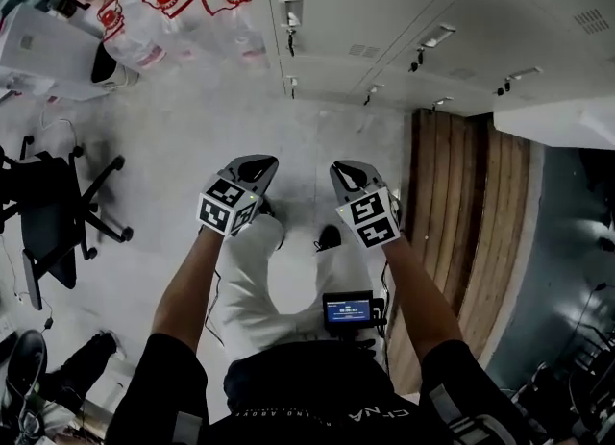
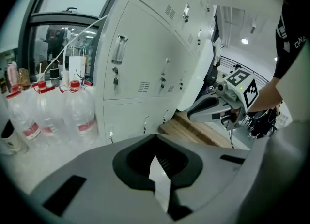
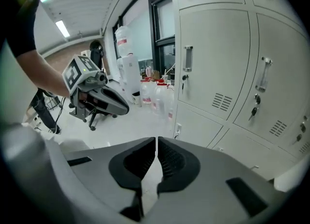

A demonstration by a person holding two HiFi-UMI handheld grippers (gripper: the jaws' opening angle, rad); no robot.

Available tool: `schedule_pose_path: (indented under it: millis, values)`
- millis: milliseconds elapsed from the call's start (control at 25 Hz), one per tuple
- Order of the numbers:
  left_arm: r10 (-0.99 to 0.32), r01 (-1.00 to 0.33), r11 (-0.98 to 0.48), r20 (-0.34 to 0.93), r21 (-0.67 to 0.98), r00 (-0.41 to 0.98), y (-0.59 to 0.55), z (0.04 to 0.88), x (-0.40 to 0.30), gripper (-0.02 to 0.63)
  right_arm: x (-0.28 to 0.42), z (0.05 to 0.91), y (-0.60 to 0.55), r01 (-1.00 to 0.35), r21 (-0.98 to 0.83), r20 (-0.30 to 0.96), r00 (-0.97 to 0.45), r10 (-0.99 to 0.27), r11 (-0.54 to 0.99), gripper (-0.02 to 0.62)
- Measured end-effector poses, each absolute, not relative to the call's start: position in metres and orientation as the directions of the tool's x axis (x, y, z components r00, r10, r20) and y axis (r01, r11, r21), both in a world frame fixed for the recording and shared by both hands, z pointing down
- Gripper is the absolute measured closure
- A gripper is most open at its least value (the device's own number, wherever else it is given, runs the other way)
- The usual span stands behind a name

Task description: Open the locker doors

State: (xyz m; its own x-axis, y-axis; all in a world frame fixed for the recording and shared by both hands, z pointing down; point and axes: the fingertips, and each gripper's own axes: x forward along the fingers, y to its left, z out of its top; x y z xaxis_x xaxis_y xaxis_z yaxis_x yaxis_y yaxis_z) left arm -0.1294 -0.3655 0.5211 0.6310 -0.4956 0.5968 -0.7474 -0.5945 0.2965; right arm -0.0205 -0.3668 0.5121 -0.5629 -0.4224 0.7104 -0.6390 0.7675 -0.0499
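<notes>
Seen from the head view, the left tongs (image 1: 258, 166) and right tongs (image 1: 344, 174) hang side by side over the floor (image 1: 183, 135), with the lockers (image 1: 384, 20) far ahead, while the left gripper view, then the right gripper view, each show tongs clenched on nothing.

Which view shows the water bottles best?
The left gripper view: the bottles stand large beside the lockers. The head view sees them from above, at the edge; the right gripper view shows them small and distant.
</notes>
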Motion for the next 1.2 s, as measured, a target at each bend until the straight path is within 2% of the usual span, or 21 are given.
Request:
schedule_pose_path:
  millis: [320,560,800,1040,1200]
  values:
    - [-0.512,-0.747,-0.636,0.619,0.192,0.595,-0.421,0.674,-0.133,0.588,-0.033,0.655,-0.417,-0.65,-0.043,0.696,-0.564,-0.444,0.759,0.557]
    - [-0.49,-0.729,-0.64,0.602,0.244,0.631,-0.454,0.777,-0.139,0.586,-0.044,0.751,-0.448,-0.647,-0.016,0.667,-0.575,-0.473,0.763,0.557]
    - [-0.5,-0.716,-0.673,0.601,0.183,0.623,-0.49,0.857,-0.149,0.587,-0.058,0.829,-0.476,-0.646,0.0,0.634,-0.59,-0.5,0.763,0.557]
    - [-0.445,-0.646,-0.752,0.623,0.13,0.643,-0.495,0.92,-0.138,0.586,-0.067,0.887,-0.48,-0.614,0.014,0.624,-0.612,-0.487,0.789,0.557]
    - [-0.384,-0.539,-0.842,0.69,0.011,0.614,-0.498,0.944,-0.125,0.586,-0.059,0.912,-0.489,-0.61,0.033,0.623,-0.607,-0.494,0.792,0.557]
